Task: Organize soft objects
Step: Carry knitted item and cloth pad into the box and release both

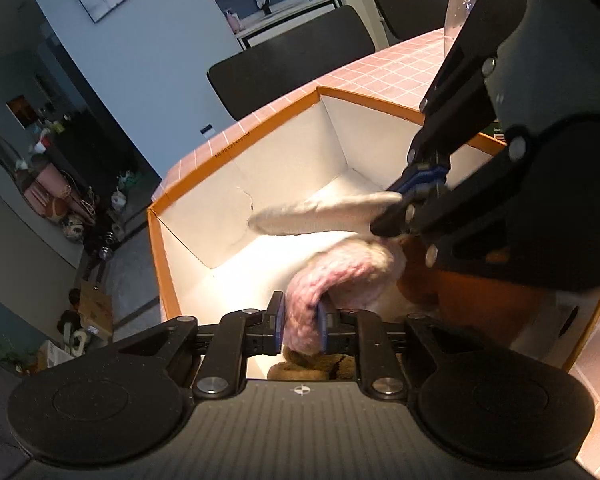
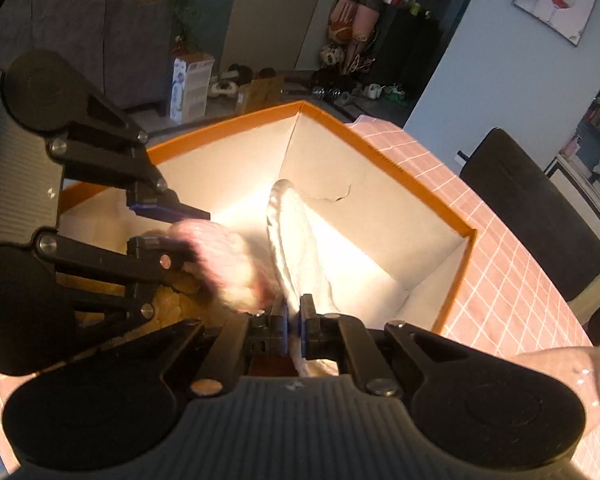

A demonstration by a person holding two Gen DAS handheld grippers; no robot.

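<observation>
Over an orange-rimmed box, two grippers with soft things.

Nearest in the left wrist view, left gripper (image 1: 301, 326), fingers a little apart around a fuzzy pink-and-white sock (image 1: 332, 276), pads touching its sides; whether pressing or only touching, cannot tell. Under it, something brown and plush (image 1: 300, 364) at the box bottom. Nearest in the right wrist view, right gripper (image 2: 293, 326), fingers pressed almost together, pinching a white sock (image 2: 296, 232) that hangs into the box. Around both, white inner walls of the box (image 1: 236, 184), with a small tear on one wall. Under the box, table (image 1: 384, 72) with pink checked cloth. Farther, black chairs (image 1: 292, 68).
</observation>
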